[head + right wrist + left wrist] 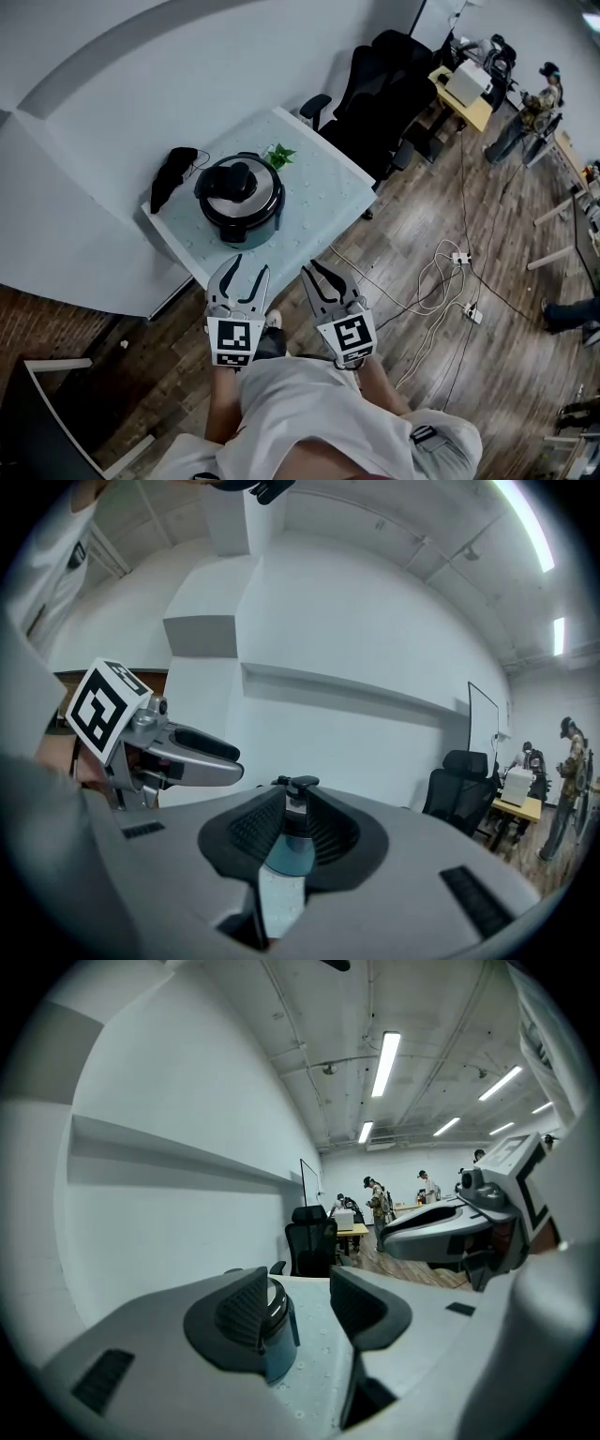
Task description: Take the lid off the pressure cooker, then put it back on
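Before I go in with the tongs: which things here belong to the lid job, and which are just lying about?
Job: pressure cooker; its lid, in place; left tongs; right tongs.
Lying about: black cloth-like thing beside the cooker; green sprig; office chairs; floor cables; power strip.

Two hand-held grippers reach forward side by side, almost level and pointing the same way. The left gripper (251,264) has its jaws apart with nothing between them. The right gripper (311,266) shows only a narrow slit between its jaws and is also empty. Bare forearms (221,412) extend behind them.
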The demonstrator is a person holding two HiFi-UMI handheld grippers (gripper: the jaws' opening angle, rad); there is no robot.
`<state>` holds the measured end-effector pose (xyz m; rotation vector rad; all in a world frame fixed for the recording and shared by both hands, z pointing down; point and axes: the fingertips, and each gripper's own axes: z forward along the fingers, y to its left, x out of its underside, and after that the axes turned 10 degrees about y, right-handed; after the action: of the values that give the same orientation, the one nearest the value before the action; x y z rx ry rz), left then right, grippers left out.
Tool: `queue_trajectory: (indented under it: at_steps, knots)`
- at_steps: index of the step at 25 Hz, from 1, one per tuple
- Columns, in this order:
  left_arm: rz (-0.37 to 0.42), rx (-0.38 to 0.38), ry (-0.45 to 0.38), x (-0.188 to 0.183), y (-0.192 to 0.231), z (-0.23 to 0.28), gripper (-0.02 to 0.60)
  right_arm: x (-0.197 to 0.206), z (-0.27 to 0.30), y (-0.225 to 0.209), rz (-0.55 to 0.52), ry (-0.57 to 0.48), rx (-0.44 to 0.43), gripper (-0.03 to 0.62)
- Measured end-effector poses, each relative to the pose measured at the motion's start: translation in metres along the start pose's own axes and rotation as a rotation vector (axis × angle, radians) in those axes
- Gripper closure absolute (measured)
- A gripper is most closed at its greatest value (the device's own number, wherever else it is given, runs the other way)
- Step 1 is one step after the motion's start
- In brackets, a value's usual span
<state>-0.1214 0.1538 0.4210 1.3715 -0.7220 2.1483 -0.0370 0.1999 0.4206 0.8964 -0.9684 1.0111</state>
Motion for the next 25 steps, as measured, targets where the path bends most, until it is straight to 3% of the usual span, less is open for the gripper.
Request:
queue_trajectory:
  at_steps: [15,25]
  knots:
    - [0.003,0.050,0.025,-0.010,0.062,0.076,0.379,-0.017,0.084,-0.040,0.029,0.046,0.039,0.528]
    - [-0.022,0.047,0.036,-0.004,0.115,0.109,0.379,-0.030,0.145,-0.040,0.019,0.077,0.025,0.528]
